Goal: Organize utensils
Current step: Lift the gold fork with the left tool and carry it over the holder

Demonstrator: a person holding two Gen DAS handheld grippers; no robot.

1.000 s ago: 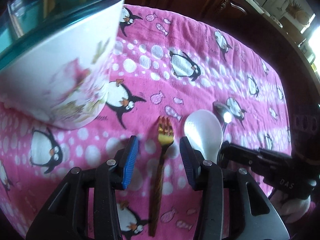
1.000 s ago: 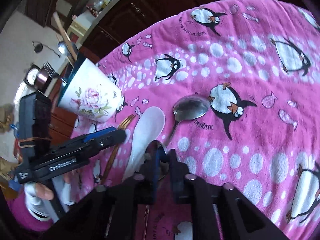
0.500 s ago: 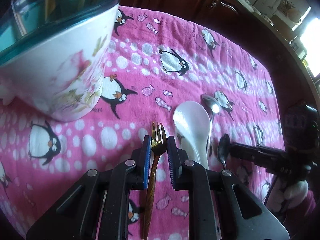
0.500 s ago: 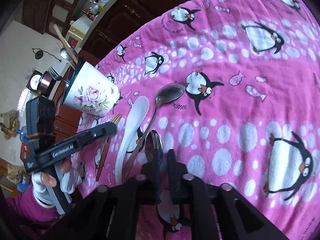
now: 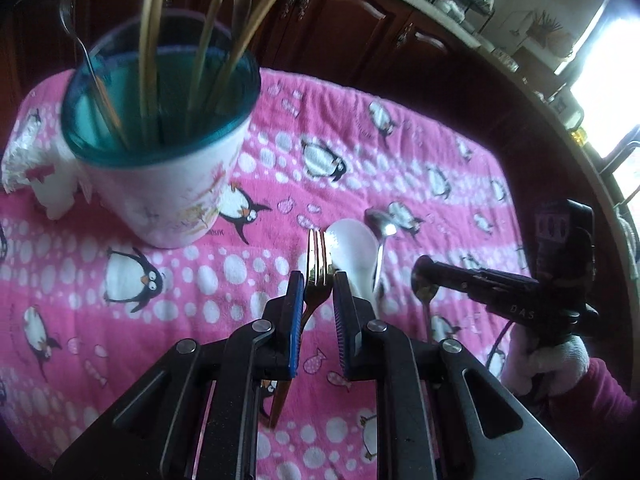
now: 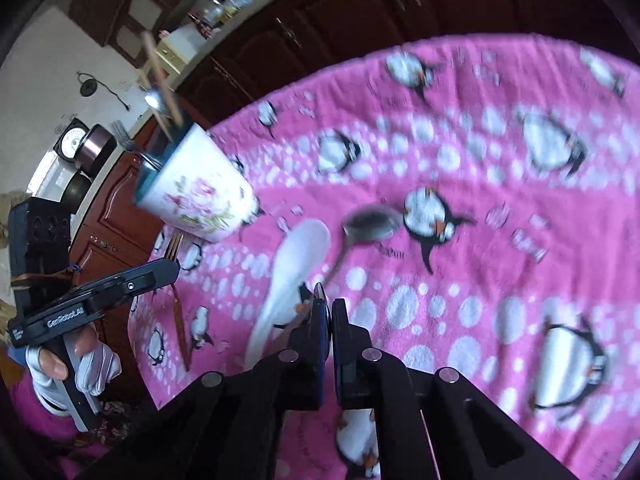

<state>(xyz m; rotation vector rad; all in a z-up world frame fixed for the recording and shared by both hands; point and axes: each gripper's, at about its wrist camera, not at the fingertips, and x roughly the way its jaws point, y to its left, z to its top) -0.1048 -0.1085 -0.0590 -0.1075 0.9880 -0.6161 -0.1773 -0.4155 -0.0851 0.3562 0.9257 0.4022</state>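
- The left tool (image 5: 316,280), wide open a second ago, is closing on the gold fork (image 5: 318,258), now lifted toward the cup (image 5: 160,148).
- The right tool (image 6: 329,308) pinches a small spoon (image 6: 319,294), raised off the cloth (image 6: 480,280).

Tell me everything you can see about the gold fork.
The gold fork is shiny gold-coloured metal with slim tines and a darker, brownish handle. The left gripper is closing on its neck, blue pads on either side. Its tines point away toward the floral cup, and its handle slants down over the pink penguin cloth.
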